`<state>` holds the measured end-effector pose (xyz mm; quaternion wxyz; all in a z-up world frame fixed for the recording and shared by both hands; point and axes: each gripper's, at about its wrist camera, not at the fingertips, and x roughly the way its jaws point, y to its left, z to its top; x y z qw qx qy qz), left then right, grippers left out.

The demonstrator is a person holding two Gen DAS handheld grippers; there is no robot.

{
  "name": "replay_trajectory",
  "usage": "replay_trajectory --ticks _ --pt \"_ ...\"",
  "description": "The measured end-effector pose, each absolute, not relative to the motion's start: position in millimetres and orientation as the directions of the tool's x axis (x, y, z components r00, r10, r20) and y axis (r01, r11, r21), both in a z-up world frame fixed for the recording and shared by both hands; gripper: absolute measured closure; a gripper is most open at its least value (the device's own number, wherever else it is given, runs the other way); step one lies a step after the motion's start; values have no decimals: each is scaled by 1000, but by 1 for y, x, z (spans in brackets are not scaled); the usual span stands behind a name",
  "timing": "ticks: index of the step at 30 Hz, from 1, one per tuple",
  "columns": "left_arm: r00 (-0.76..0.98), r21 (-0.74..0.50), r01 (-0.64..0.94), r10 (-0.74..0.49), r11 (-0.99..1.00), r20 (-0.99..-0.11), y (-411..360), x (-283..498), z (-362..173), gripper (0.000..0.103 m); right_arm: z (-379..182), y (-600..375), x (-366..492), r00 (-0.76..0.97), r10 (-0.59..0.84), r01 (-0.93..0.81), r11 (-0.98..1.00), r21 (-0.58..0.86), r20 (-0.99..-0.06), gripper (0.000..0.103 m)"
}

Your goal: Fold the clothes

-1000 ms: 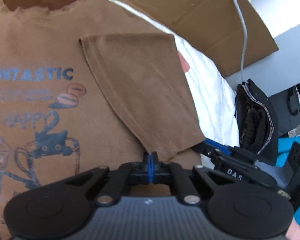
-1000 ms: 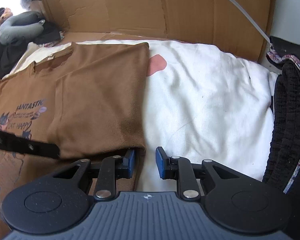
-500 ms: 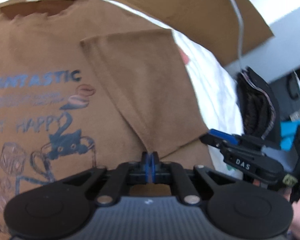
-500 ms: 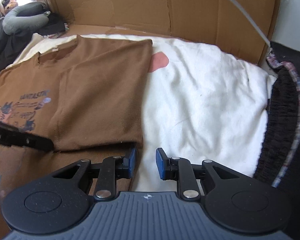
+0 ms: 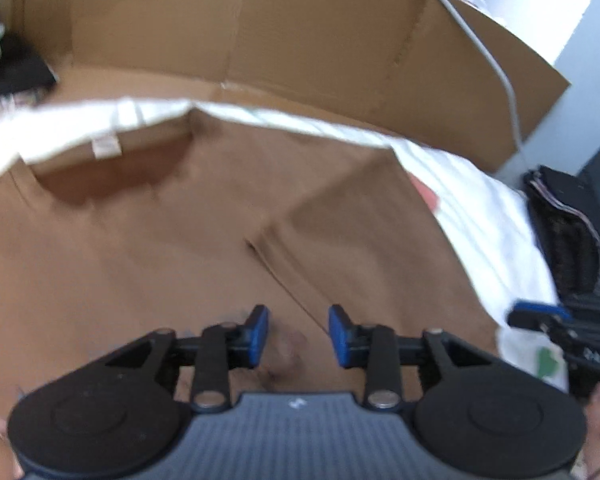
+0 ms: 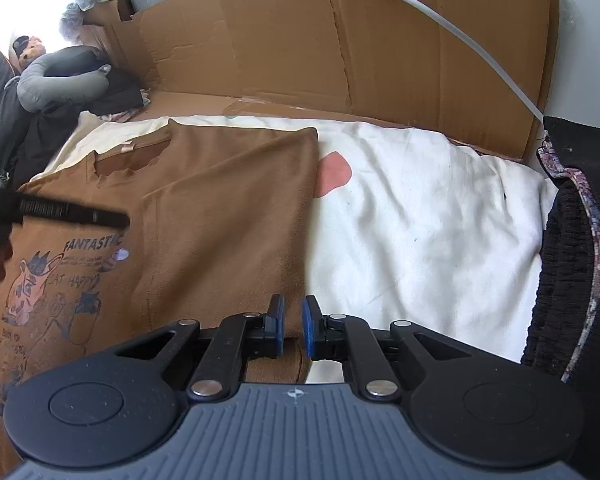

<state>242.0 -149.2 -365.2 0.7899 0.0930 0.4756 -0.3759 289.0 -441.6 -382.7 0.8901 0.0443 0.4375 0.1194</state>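
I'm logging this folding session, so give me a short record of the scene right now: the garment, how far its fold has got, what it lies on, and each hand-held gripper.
garment: brown T-shirt, blue print facing up
fold state: sleeve already folded in over the chest
surface: white sheet, cardboard behind
left hand-held gripper: jaws have just been opening, nothing between them, above the shirt
right hand-held gripper: jaws have just been closing, narrow gap left, at the shirt's side edge; grip on cloth not clear
beside sheet: dark fabric pile

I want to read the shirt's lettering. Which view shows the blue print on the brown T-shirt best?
The right wrist view: the blue print on the brown T-shirt is sharp, reading FANTASTIC. The left wrist view is blurred and shows almost none of it.
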Motion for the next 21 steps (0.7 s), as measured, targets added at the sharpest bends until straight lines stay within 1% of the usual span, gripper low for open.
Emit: replay_trajectory --ticks 6,9,12,16,18,19,20,21 --pt "291 -210 672 -514 710 -807 -161 271 -369 66 -383 -438 291 604 247 -172 969 179 -758 89" --pt "311 -184 695 -521 695 -795 -168 274 -375 67 -384 -436 293 607 248 -174 968 179 -755 97" --pt "336 -145 723 -527 675 -780 -174 273 -381 61 -388 -433 296 602 256 -182 966 183 -756 97" --pt "304 -170 715 -520 678 -798 -178 280 -393 62 -396 -429 297 584 262 -192 964 183 -768 97" --pt "298 -180 718 -530 673 -794 -177 280 -395 73 -403 -427 296 570 258 -197 965 175 -780 98" --pt "289 -190 718 -536 669 -794 -176 281 -396 96 -405 -426 295 568 256 -201 965 170 -782 98" --pt "279 -206 711 -539 672 -795 -174 283 -396 99 -407 -426 295 566 254 -204 965 165 -784 97" --pt "275 -223 701 -545 678 -792 -172 285 -396 99 -408 -425 294 564 252 -208 965 160 -786 97"
